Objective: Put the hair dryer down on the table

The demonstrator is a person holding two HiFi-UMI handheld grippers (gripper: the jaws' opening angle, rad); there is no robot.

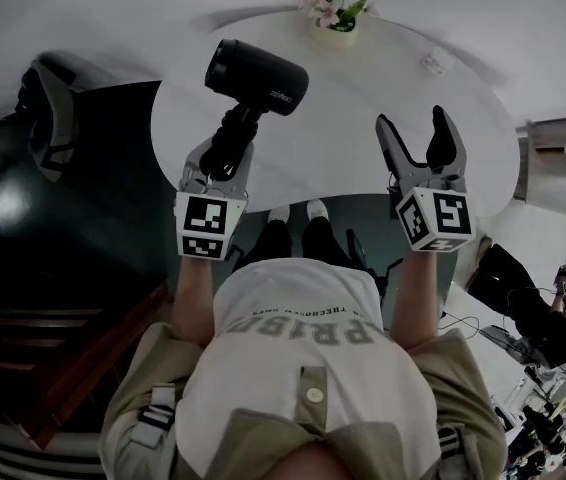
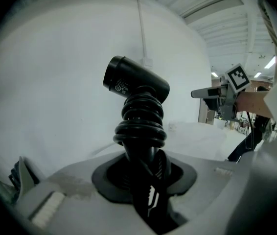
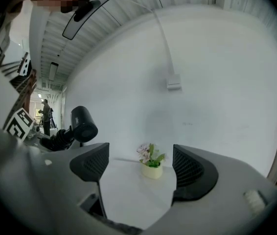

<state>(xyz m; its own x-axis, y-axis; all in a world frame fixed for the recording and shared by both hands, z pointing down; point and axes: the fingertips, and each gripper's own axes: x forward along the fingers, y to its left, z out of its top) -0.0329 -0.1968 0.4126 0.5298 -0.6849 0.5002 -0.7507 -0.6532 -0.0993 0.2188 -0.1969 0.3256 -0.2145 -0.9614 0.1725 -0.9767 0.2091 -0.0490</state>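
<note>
The hair dryer [image 1: 256, 76] is matt black, with a short, thick barrel and a round mouth. Its handle is wound with glossy black cord [image 2: 141, 126] in tight coils. The left gripper [image 1: 225, 148] clamps that handle between its jaws, barrel uppermost. It holds the dryer in the air over the left end of the table [image 1: 353, 128], not resting on it. The right gripper [image 1: 418, 133] hovers over the table's near edge toward the right end. Its jaws are spread wide, their ribbed black pads [image 3: 90, 161] apart with nothing between them.

The table is smooth, plain white and rounded in outline. At its far edge stands a small pale pot of pink flowers [image 1: 331, 10] with green leaves. Behind it rises a bare white wall [image 3: 217, 82], where a thin white cable runs down to a small box [image 3: 173, 82]. The floor [image 1: 113, 178] left of the table is dark.
</note>
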